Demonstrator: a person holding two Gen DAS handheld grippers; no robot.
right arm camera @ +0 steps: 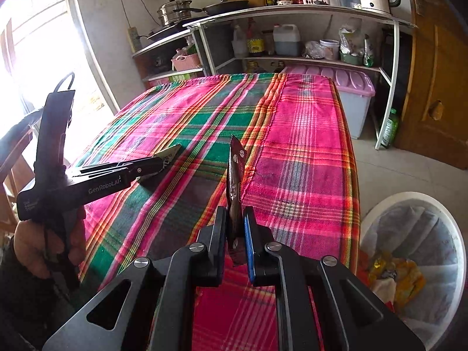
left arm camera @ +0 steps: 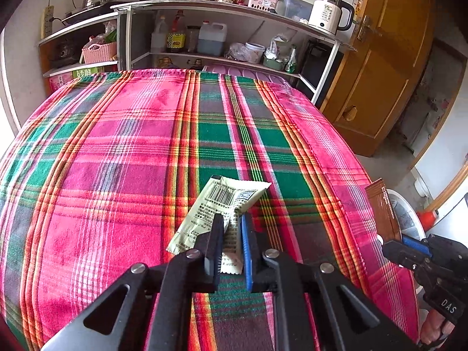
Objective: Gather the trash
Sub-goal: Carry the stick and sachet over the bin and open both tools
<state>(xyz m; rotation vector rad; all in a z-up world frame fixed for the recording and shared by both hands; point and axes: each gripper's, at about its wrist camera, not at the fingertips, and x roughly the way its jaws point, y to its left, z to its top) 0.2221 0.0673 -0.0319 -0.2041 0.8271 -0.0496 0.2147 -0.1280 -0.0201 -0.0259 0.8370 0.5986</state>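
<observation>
A pale green sachet [left arm camera: 222, 201] with a barcode lies on the plaid tablecloth [left arm camera: 117, 152], and my left gripper [left arm camera: 231, 219] is shut on its near end, which is creased between the pads. The same left gripper [right arm camera: 162, 161] shows from the side in the right wrist view, with the sachet [right arm camera: 171, 152] poking out of its tip. My right gripper [right arm camera: 235, 213] is shut on a dark brown wrapper [right arm camera: 236, 172] that stands upright above the cloth. That brown wrapper [left arm camera: 383, 210] also shows at the table's right edge in the left wrist view.
A white trash bin [right arm camera: 415, 266] lined with a bag and holding yellow wrappers stands on the floor right of the table. Kitchen shelves [left arm camera: 228, 8] with a kettle, pans and bottles run behind the table. A wooden door [left arm camera: 389, 67] is at the right.
</observation>
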